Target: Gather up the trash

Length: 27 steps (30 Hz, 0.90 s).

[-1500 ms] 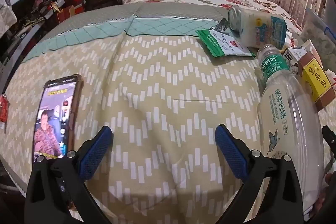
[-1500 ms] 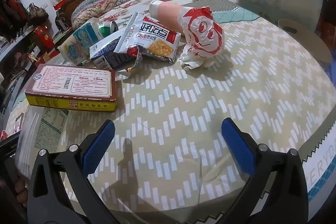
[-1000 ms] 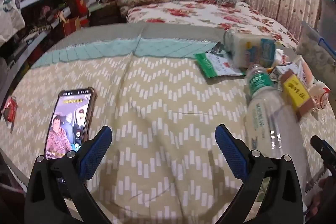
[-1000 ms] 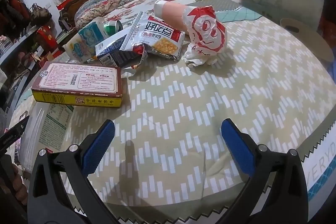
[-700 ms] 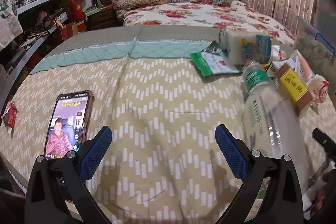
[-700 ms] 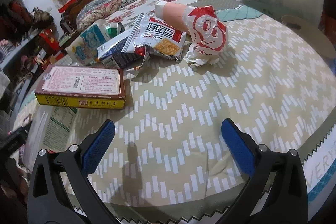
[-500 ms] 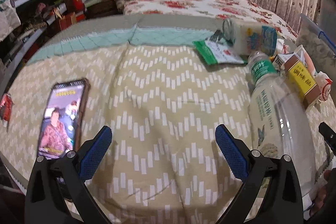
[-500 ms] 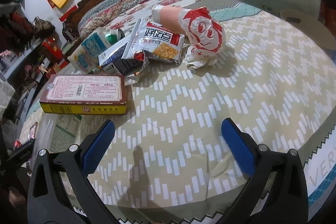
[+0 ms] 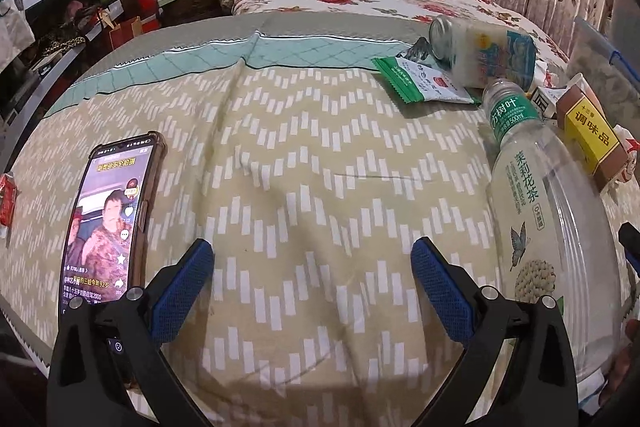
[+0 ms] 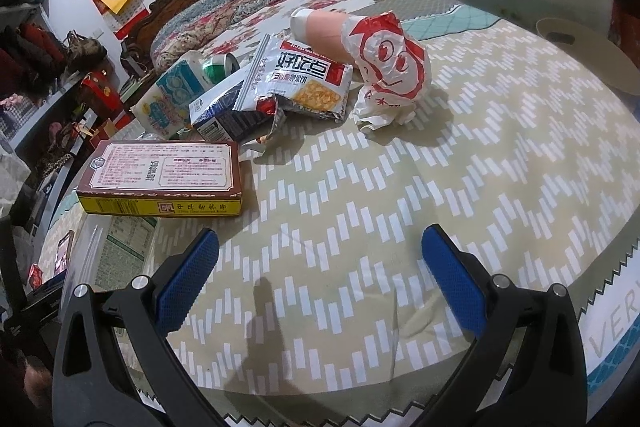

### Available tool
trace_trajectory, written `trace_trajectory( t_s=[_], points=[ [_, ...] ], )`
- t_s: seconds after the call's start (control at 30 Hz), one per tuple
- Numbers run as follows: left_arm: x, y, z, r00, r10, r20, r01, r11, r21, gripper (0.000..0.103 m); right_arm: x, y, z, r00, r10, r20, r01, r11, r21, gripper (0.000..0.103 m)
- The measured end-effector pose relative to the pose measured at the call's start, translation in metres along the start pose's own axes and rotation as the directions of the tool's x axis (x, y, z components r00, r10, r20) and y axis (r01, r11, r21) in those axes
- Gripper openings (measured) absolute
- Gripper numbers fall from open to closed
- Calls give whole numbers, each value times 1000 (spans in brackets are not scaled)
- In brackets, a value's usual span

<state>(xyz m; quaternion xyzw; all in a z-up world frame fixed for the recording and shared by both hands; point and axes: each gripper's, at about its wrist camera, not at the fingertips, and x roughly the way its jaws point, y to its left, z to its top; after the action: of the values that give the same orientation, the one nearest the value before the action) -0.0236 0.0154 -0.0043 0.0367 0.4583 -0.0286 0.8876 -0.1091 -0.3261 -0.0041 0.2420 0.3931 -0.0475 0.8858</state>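
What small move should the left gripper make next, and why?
Probably shift right and close on the clear bottle. The left gripper is open over bare cloth, holding nothing, and the bottle lies just beside its right finger, the nearest trash. The phone on its other side is not trash.

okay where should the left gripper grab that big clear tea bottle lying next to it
Probably at the narrow green-labelled neck of the clear bottle: its body looks too wide for the open left gripper. It lies on its side, cap end pointing away, so come down from above, jaws across the neck.
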Motion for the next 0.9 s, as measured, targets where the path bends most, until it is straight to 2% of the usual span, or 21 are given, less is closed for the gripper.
trace_trajectory(
  t_s=[0.23, 0.53, 0.7, 0.9],
  points=[
    [-1, 9, 5, 1000, -19, -12, 18, 999, -27, 94, -3, 9, -5, 1000, -11, -15, 10, 998, -67, 100],
    [-27, 9, 19, 992, 62, 109, -63, 998, -1, 94, -29, 43, -4, 990, -1, 139, 36, 966, -255, 99],
    [-39, 3, 22, 982, 92, 165, -95, 995, 13, 94, -39, 50, -3, 984, 17, 179, 36, 955, -293, 99],
    [-43, 2, 23, 980, 88, 176, -91, 996, 10, 94, -43, 54, -5, 980, 28, 196, 37, 947, -319, 97]
  ],
)
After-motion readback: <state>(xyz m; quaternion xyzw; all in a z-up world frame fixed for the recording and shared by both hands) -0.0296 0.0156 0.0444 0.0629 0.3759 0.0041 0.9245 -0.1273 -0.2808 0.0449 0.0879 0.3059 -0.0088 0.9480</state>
